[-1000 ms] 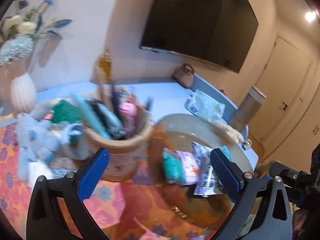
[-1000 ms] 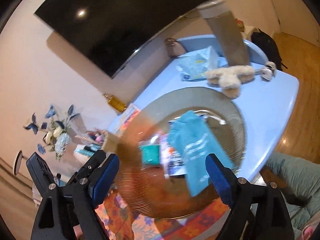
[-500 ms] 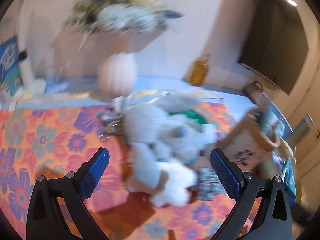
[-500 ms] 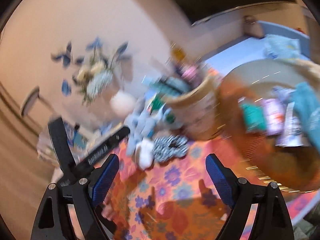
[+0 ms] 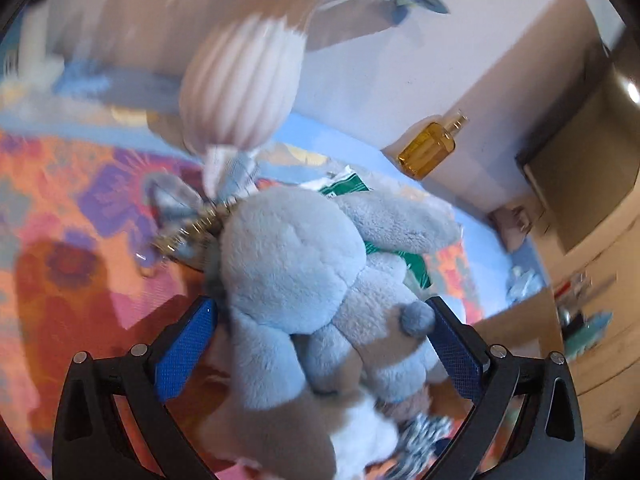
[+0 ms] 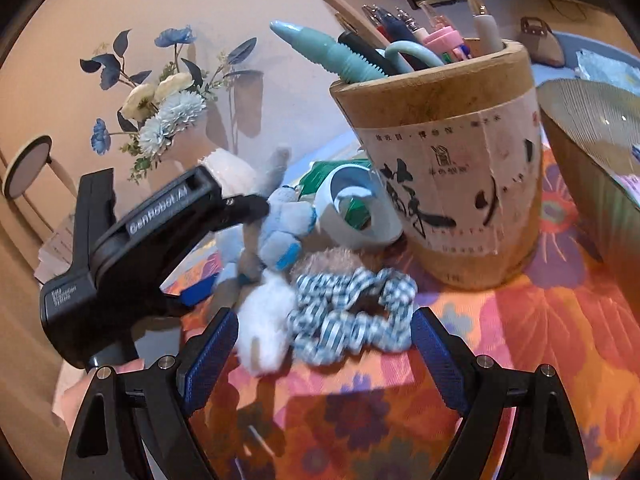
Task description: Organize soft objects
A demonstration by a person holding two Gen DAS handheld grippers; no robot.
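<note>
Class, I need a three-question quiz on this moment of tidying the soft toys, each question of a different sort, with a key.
1. True or false: the left gripper is already shut on the grey-blue plush rabbit.
2. Which soft thing lies just ahead of the right gripper? A) checked scrunchie B) ribbed vase C) amber bottle
3. Fill in: the pens stand in the round ____ holder.

Key:
1. False. The jaws stand open, with the rabbit between them.
2. A
3. Wooden
</note>
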